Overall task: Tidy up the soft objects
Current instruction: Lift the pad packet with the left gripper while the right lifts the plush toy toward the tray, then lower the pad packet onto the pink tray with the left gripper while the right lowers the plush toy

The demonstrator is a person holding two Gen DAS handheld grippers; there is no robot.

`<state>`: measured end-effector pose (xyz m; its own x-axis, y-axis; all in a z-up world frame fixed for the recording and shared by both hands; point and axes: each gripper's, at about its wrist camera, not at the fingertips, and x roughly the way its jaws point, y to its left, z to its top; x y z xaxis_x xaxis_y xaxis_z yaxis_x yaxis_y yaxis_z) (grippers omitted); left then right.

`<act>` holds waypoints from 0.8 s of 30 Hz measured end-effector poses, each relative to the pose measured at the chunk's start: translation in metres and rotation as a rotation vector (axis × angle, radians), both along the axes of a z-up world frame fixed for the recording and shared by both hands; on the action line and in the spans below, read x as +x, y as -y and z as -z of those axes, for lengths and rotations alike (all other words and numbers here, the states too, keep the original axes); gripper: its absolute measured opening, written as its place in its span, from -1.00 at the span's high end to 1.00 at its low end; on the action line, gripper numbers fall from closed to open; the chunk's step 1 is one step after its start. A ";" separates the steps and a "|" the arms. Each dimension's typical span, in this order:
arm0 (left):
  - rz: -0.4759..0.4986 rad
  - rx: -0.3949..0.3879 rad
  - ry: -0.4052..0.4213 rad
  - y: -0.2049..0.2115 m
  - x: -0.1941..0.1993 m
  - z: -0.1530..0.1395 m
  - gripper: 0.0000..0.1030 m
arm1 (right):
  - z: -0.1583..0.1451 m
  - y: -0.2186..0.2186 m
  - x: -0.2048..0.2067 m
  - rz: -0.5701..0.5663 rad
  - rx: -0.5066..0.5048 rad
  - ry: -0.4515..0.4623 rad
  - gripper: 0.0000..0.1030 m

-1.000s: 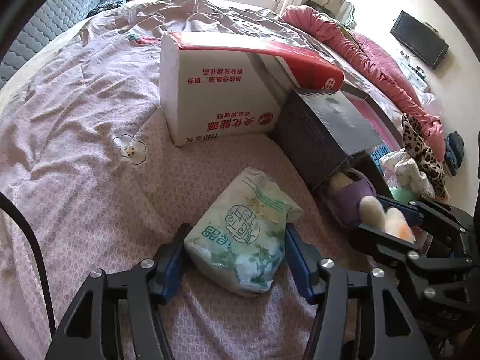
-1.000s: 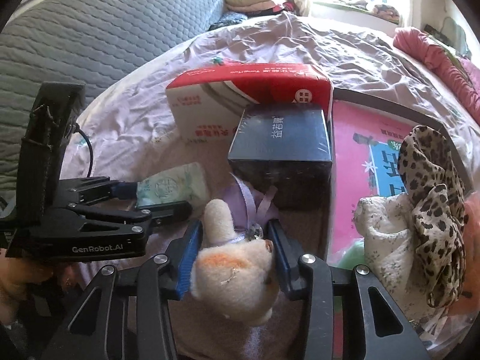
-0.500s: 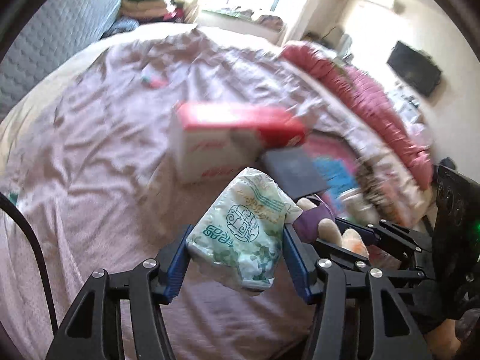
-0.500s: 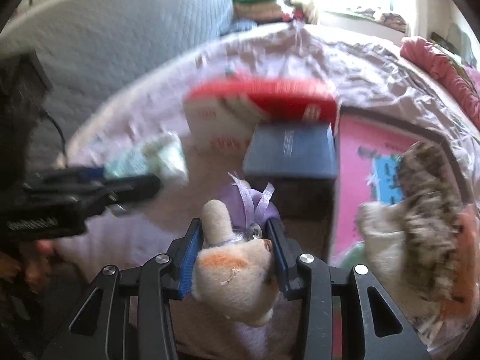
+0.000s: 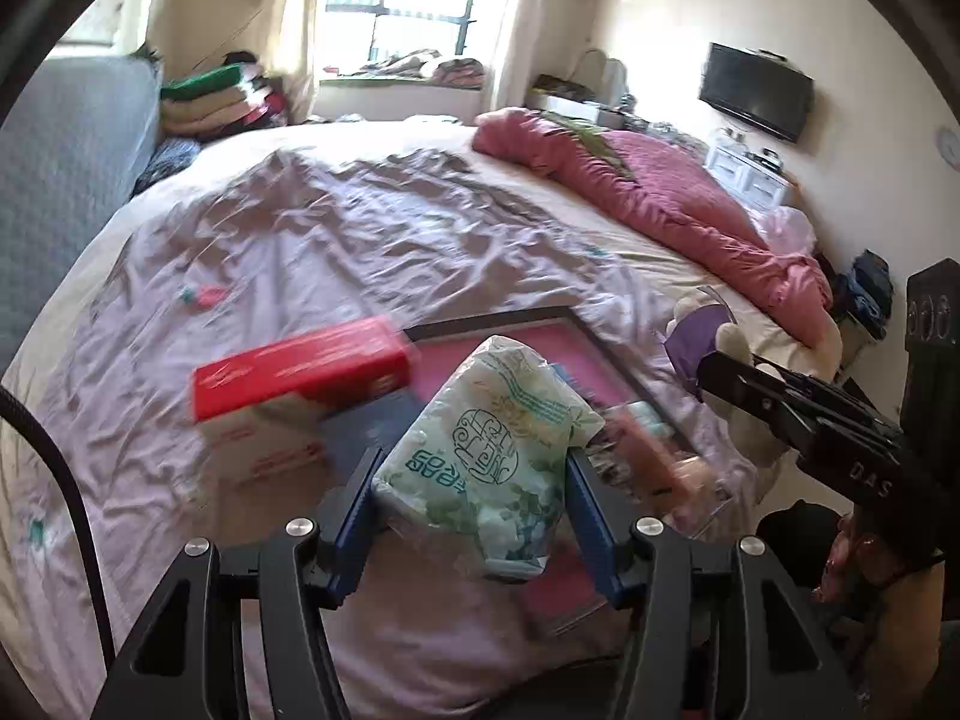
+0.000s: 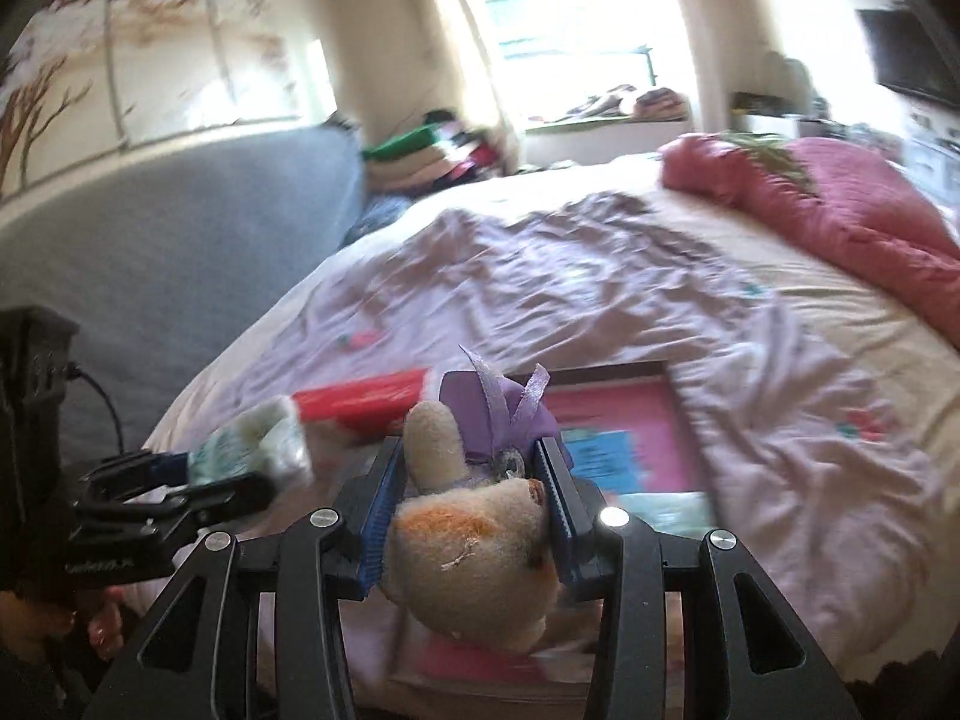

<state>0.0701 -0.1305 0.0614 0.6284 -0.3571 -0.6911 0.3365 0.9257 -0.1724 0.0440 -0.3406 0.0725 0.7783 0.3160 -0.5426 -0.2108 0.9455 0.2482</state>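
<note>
Left wrist view: the left gripper has its fingers clamped on a green-and-white tissue pack, carried in the air above the bed. From 10 to 1 o'clock the rumpled bedsheet lies open and bare as far as the pink quilt along the far edge. Below the pack sit a red-and-white box, a dark box and a pink framed tray, all smeared by motion. A second ago the pack rested on the sheet with the boxes looming above it; now it hangs over them and the window shows. At 3 o'clock the right gripper crosses, hiding most of its toy.

Right wrist view: the right gripper pinches a plush toy with a purple bow, lifted clear of the bed. Free sheet spreads from 12 to 3 o'clock. At 9 o'clock the left gripper holds the tissue pack, blurred. The toy covers the dark box; the tray contents are too blurred to tell.
</note>
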 end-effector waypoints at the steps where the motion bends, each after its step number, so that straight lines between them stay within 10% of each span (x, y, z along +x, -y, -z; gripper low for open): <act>1: 0.012 0.000 0.000 0.007 0.000 -0.001 -0.13 | 0.000 0.010 -0.002 0.011 0.015 -0.001 0.13; 24: 0.099 0.146 -0.117 0.114 0.033 0.062 -0.13 | 0.053 0.063 0.014 0.075 0.025 -0.096 0.12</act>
